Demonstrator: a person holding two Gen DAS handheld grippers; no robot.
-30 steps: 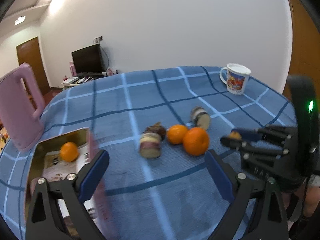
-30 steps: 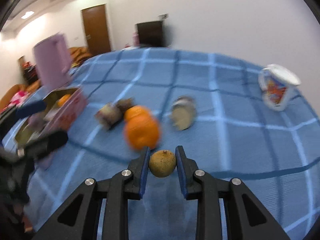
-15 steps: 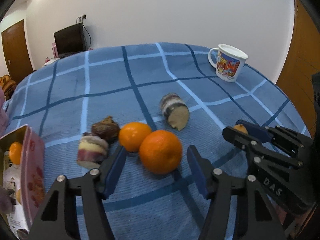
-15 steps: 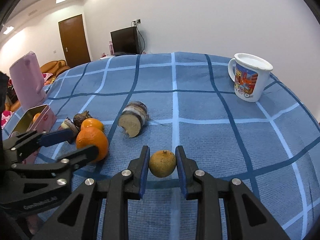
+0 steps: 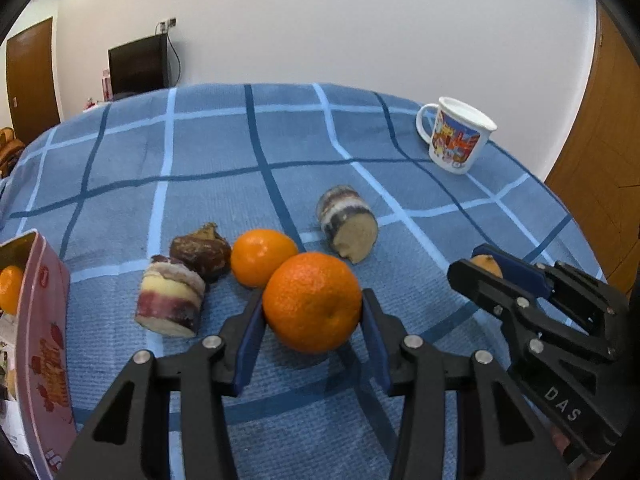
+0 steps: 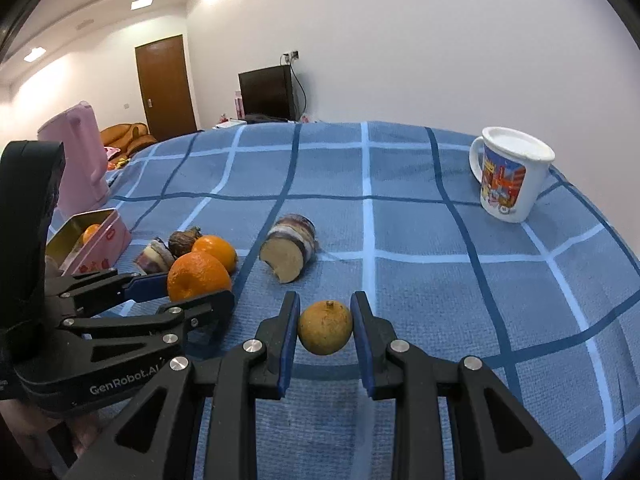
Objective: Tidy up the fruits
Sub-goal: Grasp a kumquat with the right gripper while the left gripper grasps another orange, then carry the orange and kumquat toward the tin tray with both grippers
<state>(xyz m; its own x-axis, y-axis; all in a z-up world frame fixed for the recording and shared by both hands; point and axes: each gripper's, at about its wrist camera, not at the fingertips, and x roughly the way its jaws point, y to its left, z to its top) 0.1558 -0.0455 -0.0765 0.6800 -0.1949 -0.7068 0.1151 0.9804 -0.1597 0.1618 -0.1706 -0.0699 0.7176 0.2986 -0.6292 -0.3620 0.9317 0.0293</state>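
- Because the fruit was bound for the pink tin (image 5: 44,332) at the table's left edge, the left gripper (image 5: 312,322) had just been closing, its blue pads now pressing the big orange (image 5: 313,301) on both sides.
- Clamped in the right gripper (image 6: 325,330) was a small brownish fruit (image 6: 325,327), dull and round, held above the ribbed blue checked cloth (image 6: 420,216).
- One glossy small orange (image 5: 263,257) sat touching the pebbly big one; another orange (image 5: 10,288) already lay inside the tin.

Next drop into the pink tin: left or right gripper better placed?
Left, probably. The left gripper, jaws just closing, has the big orange between its pads, and the pink tin sits on its side. The right gripper holds the brown fruit farther away.
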